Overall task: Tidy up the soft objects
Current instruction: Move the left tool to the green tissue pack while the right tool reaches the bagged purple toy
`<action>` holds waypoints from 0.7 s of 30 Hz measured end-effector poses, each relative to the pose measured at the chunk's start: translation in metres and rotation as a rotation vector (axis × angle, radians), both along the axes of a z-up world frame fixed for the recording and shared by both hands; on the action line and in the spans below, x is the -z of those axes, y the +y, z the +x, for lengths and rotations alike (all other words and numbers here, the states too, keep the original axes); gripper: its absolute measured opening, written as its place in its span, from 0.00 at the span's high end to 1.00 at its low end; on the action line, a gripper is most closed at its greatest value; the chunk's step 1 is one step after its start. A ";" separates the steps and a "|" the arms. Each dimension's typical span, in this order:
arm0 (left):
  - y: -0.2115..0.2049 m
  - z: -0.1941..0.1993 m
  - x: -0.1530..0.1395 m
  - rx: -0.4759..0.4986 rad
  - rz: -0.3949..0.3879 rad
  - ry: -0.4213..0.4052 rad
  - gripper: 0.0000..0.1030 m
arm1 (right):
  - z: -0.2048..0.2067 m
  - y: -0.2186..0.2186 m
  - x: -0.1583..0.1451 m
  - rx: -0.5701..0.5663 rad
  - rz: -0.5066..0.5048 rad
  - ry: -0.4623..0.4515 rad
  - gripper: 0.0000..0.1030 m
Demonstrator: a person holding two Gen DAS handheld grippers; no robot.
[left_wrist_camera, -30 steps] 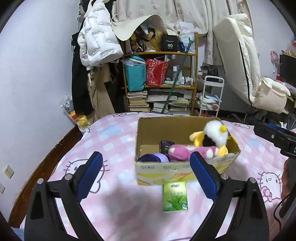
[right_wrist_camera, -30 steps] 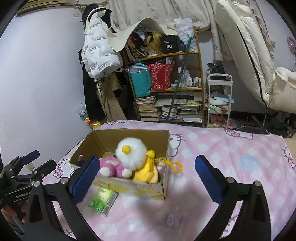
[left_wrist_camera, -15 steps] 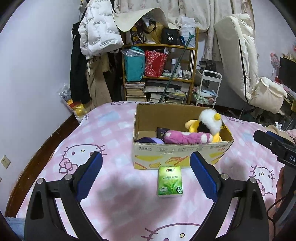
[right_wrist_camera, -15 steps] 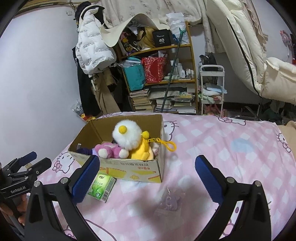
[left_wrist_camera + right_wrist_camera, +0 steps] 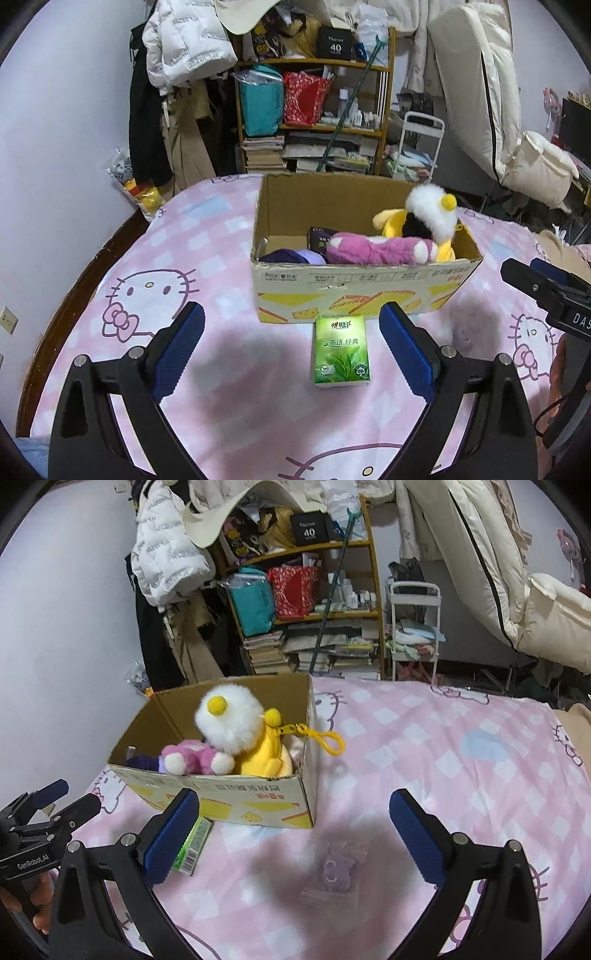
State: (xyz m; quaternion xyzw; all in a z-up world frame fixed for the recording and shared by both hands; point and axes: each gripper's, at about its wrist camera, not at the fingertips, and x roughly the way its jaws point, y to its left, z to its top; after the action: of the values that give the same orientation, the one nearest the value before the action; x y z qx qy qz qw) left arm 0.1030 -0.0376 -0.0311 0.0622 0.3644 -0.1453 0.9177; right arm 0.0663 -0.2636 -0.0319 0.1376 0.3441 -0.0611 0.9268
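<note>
Your left tongs (image 5: pixel 291 343) and right tongs (image 5: pixel 295 829) hang released above the bed (image 5: pixel 236 413), nothing held. Green tissue pack (image 5: pixel 341 350) lies between the left tongs' fingers, touching the cardboard box (image 5: pixel 354 291). Beyond: plush toys (image 5: pixel 413 236) inside the box.

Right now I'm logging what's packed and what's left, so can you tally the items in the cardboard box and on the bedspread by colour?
Pink plush: 1, in the cardboard box
Yellow-and-white plush: 1, in the box
Purple soft item: 1, in the box
Dark packet: 1, in the box
Green tissue pack: 1, on the bedspread
Purple keychain in clear bag: 1, on the bedspread
Total: 6
</note>
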 end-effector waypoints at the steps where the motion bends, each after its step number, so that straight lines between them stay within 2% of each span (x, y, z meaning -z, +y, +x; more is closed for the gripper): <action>1: -0.002 0.002 0.002 0.005 0.006 0.006 0.08 | 0.002 0.000 0.002 0.001 0.002 0.009 0.00; 4: -0.007 0.008 0.009 0.009 0.037 0.018 0.08 | 0.007 -0.002 0.009 0.006 0.014 0.037 0.00; 16: -0.028 0.030 0.040 0.056 0.038 0.126 0.08 | 0.025 -0.012 0.043 0.043 0.042 0.195 0.00; 21: -0.039 0.031 0.054 0.083 0.072 0.162 0.08 | 0.032 -0.019 0.057 0.061 0.063 0.259 0.00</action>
State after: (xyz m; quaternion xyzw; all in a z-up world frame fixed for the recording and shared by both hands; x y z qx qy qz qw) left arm 0.1339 -0.0761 -0.0855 0.0981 0.4396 -0.1743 0.8756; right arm 0.0987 -0.2829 -0.0893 0.1680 0.4583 -0.0956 0.8675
